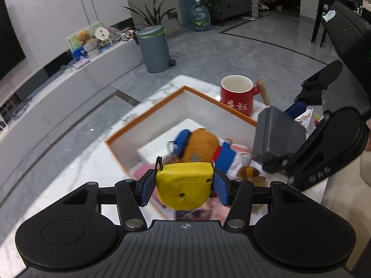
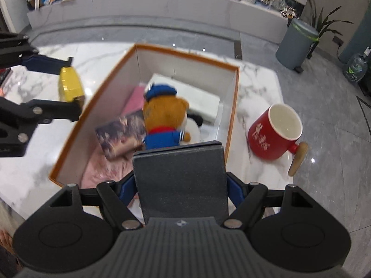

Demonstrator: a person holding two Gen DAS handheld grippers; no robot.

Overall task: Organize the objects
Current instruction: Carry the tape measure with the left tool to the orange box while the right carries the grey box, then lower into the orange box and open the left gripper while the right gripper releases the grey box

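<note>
My left gripper is shut on a yellow tape measure and holds it above the near edge of an orange-rimmed white box. It also shows in the right wrist view. My right gripper is shut on a dark grey block, held over the box's near right side; the block also shows in the left wrist view. Inside the box lie a teddy bear in blue, a pink cloth, a picture card and a white slab.
A red mug with a wooden handle stands on the white marble table right of the box; it also shows in the left wrist view. A grey bin and a water jug stand on the floor beyond.
</note>
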